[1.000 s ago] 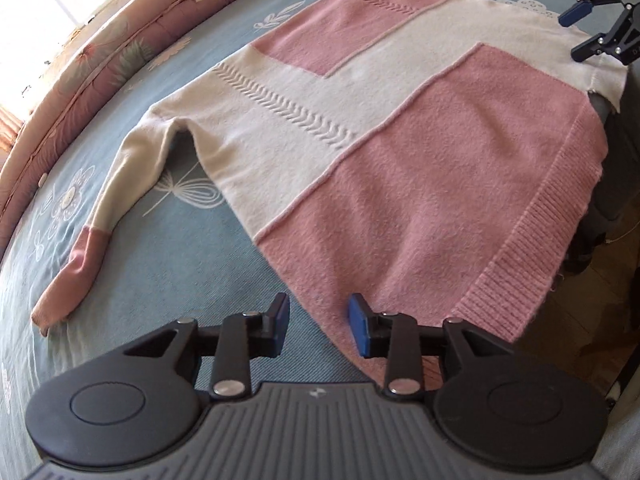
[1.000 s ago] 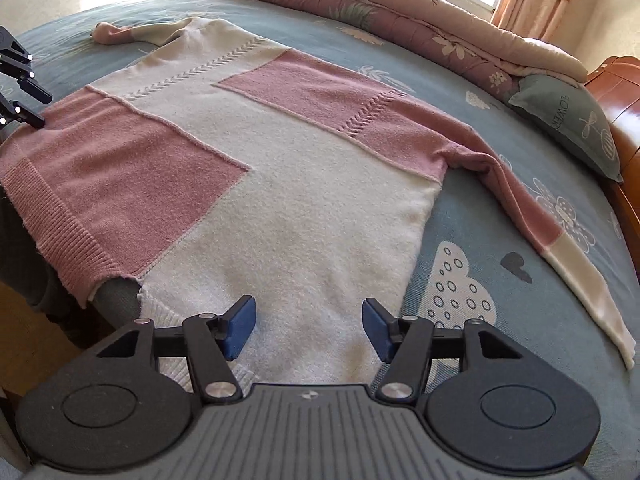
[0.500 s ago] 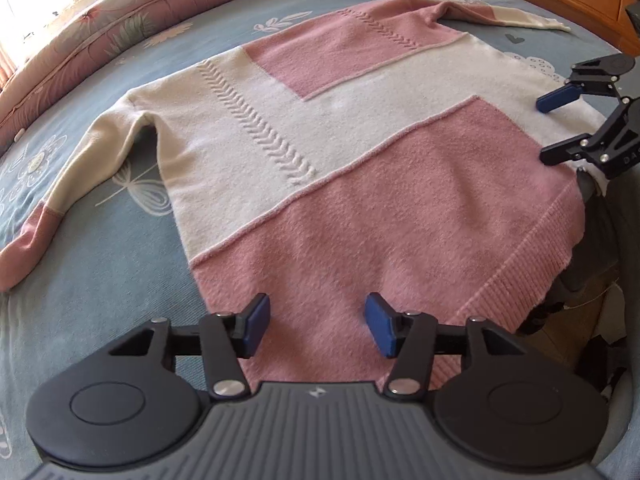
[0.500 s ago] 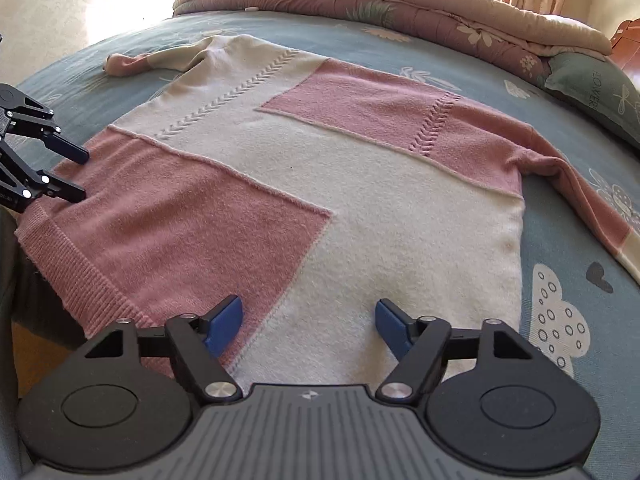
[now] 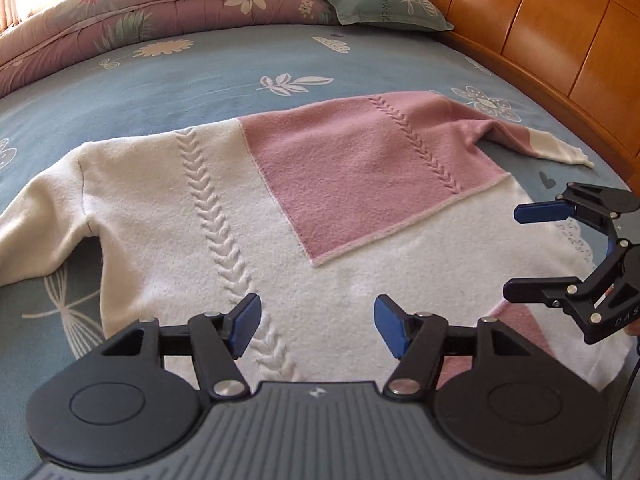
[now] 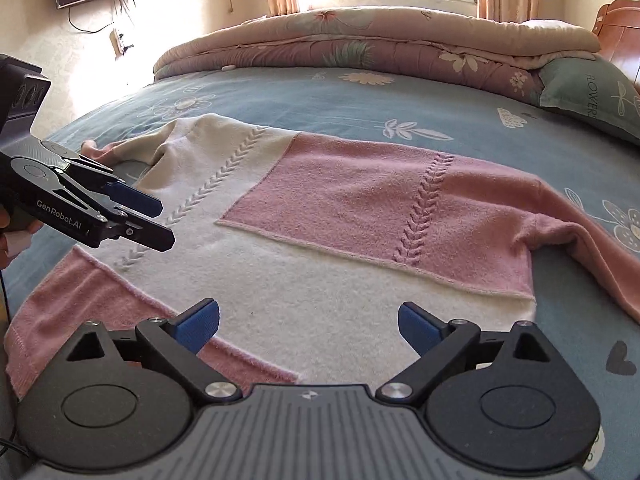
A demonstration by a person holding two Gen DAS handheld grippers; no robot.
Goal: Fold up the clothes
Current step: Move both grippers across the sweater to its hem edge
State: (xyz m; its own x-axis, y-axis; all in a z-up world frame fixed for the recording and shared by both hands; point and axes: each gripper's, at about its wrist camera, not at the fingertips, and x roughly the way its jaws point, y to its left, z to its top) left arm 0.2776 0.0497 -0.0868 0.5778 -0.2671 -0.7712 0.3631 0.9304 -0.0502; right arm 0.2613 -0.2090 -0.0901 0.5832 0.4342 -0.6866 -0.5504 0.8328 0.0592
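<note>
Sweater (image 5: 256, 216) flat on bed (image 5: 168, 80); left gripper (image 5: 316, 328), right gripper (image 6: 308, 326) jaws wide, holding nothing

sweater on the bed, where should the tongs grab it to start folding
Probably the two sleeves: the sweater lies flat on the bed sheet with both spread outward. Bring the left tongs to the cream sleeve and the right tongs to the pink sleeve, each from its outer side.

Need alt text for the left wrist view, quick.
A pink-and-cream sweater lies flat on a blue floral bedsheet, with the open left gripper above its lower half. The right gripper, also open, enters from the right.
</note>
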